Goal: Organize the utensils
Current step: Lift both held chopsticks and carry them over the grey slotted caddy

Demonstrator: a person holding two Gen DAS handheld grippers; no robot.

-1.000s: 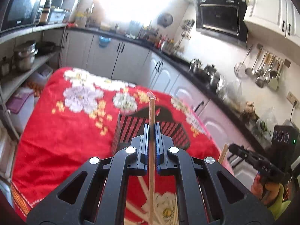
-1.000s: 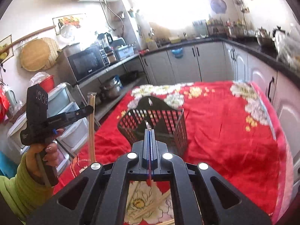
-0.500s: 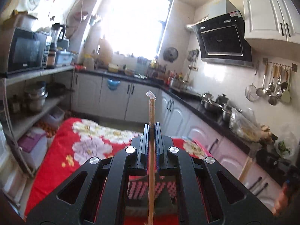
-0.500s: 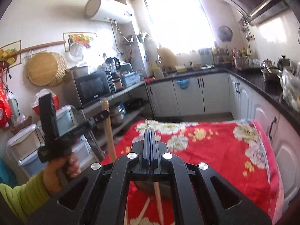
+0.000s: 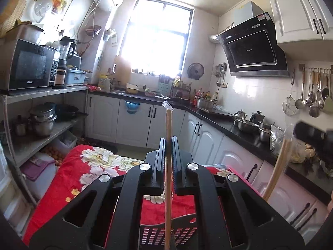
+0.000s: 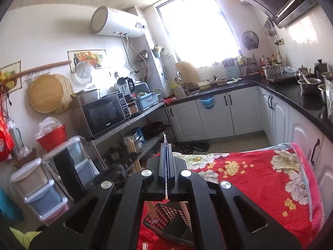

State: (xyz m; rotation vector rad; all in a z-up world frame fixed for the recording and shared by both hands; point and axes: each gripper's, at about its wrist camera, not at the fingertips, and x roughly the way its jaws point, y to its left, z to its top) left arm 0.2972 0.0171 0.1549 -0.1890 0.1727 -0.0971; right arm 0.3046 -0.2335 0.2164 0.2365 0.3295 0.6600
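Covering table, red floral cloth; kitchen cabinets, perhaps tiled walls

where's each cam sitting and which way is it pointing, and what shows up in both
Left wrist view: sits on the left tongs, facing the window and counter; its tongs pinch wrapped chopsticks above the black basket; the other tongs blur at right.
Right wrist view: sits on the right tongs, facing the microwave shelf and window; its tongs pinch a thin wrapper; a green sleeve shows at lower left.
Shared: window, microwave, basket, red floral cloth.
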